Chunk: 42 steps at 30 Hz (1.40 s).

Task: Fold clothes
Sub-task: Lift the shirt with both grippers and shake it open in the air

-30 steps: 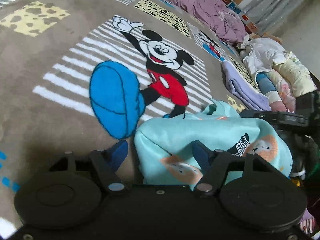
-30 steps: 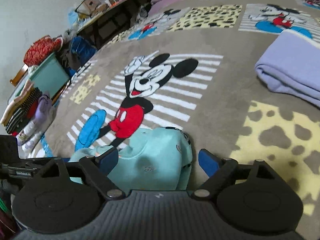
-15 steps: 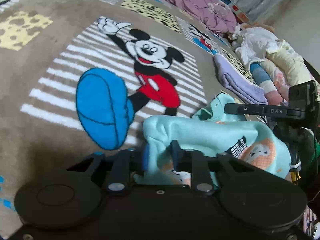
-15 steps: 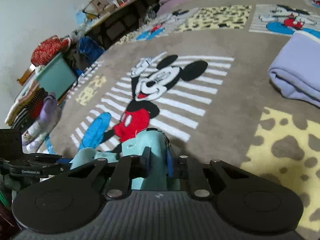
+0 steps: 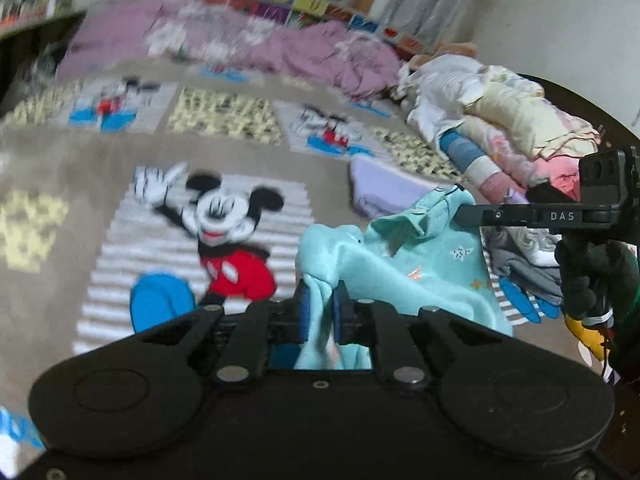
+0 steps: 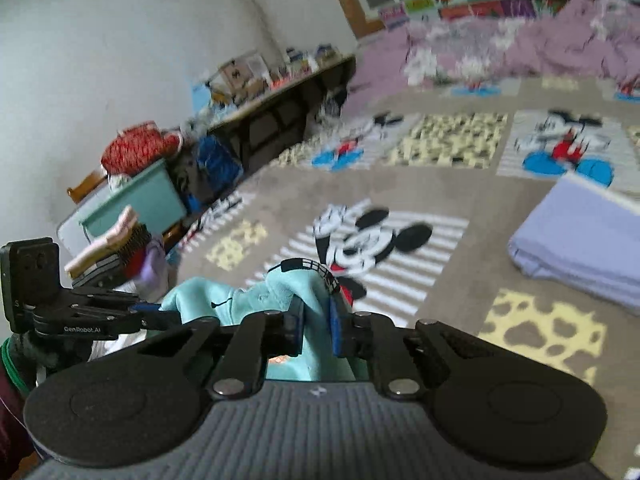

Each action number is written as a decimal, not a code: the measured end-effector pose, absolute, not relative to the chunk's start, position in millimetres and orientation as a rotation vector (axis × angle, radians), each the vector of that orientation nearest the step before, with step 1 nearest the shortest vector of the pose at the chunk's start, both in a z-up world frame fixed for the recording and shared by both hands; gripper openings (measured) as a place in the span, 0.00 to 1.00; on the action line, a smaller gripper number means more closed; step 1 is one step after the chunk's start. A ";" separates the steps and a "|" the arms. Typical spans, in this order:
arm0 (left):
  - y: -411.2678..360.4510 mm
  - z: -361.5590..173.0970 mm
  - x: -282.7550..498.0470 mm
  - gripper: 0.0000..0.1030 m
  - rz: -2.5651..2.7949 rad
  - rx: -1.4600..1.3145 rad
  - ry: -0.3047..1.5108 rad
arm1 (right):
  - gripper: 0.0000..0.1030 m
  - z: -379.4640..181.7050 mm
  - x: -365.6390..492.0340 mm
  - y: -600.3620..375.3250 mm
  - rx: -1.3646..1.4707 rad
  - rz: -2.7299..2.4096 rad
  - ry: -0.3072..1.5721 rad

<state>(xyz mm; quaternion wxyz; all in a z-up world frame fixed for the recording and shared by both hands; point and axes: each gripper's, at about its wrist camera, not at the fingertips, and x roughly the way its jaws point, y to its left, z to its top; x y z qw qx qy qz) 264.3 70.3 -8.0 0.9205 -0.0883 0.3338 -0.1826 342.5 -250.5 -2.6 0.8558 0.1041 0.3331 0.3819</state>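
Item: one mint-green child's top [image 5: 404, 264], bunched and held just above the cartoon-mouse blanket [image 5: 60, 168] on the bed, strung between two tools; the left tool [image 5: 320, 312] is still closing, its blue pads pinching a fold of the cloth, while the right tool [image 6: 314, 320] is clamped on another edge of it. Nearby: a folded lilac garment [image 6: 580, 236] set aside, an unsorted clothes pile [image 5: 500, 120] along the bed's edge. Step in hand, as I judge it: pick-up; next the top wants drawing apart and laying flat on the blanket before any fold.
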 end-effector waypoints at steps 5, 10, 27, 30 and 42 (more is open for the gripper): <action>59.6 34.5 264.2 0.07 -0.387 -0.098 0.615 | 0.14 33.2 327.5 -266.9 0.234 0.787 0.622; 52.9 61.5 276.7 0.07 -0.382 -0.021 0.575 | 0.14 60.8 326.1 -271.6 0.222 0.765 0.568; 57.2 140.2 350.3 0.06 -0.273 0.063 0.368 | 0.13 116.5 390.0 -280.3 0.336 0.641 0.371; 56.3 142.7 370.6 0.06 -0.254 0.048 0.311 | 0.12 116.5 410.8 -284.9 0.381 0.587 0.313; 57.0 46.0 334.2 0.06 -0.283 0.082 0.432 | 0.11 35.4 379.1 -288.9 0.335 0.559 0.325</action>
